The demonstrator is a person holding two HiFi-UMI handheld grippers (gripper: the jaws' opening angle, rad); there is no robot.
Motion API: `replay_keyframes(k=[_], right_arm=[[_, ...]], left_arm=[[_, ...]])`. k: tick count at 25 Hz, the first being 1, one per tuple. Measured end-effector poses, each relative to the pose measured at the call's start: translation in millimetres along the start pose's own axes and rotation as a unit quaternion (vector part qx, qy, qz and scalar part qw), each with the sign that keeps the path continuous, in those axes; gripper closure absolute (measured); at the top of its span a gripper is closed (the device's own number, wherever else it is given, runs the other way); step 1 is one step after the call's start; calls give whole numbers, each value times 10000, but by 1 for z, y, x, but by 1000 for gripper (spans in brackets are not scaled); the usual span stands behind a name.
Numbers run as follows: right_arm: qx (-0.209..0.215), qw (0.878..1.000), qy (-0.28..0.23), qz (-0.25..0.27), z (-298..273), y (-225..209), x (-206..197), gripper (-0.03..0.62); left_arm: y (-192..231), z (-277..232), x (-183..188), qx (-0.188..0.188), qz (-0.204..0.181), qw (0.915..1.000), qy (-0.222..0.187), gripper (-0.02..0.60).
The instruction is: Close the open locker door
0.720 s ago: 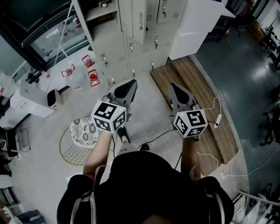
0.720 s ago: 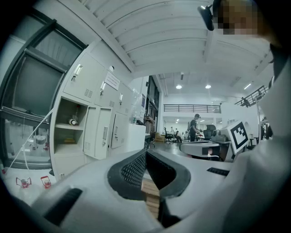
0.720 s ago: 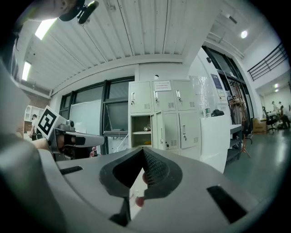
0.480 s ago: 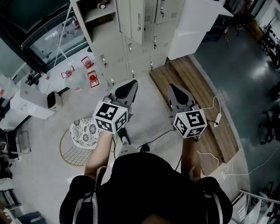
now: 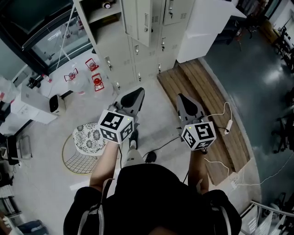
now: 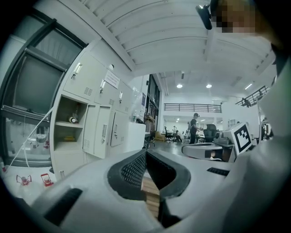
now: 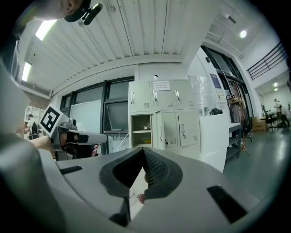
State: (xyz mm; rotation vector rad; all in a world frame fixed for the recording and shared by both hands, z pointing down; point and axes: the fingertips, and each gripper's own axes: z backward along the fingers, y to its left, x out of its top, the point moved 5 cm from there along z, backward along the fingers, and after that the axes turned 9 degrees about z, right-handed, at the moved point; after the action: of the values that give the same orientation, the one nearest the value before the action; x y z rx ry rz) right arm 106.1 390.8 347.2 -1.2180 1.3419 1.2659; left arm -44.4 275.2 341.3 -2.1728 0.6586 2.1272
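The beige lockers stand ahead of me, a good stretch of floor away. One upper locker door hangs open, and beside it the open compartment shows a shelf with a small object on it. The left gripper view has the open door at left; in the right gripper view the same door is near the centre. My left gripper and right gripper are held side by side in front of my body, pointing at the lockers. Both are shut and empty, touching nothing.
A tall white cabinet stands right of the lockers, with a wooden platform on the floor before it. A wire stool with a patterned cushion is at my left. Red objects and a white appliance lie left. Cables cross the floor.
Both grippers have drifted slightly back toward my body, the right one a little more. Their jaws have not changed and the locker door has not moved.
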Motion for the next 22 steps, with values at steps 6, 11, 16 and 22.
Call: replay_keyframes(k=[6,11,16,22], right_arm=[[10,9998,83,-191,-29,-6,-13,589],[-52,9999,54,-118,-66,-18,-7,589],[-33,9999,-47,124,-113,-28,8,589],[-112,9998,22,161,-172,-42,17,589]], left_arm=[[26,-11,-3,54,26,9999,118,565],[56,-34,9,10,-1,9999,103,565],[93,-63,27,-89,16,10000,-3,565],[141,-101,46,-234,18,9997,39,565]])
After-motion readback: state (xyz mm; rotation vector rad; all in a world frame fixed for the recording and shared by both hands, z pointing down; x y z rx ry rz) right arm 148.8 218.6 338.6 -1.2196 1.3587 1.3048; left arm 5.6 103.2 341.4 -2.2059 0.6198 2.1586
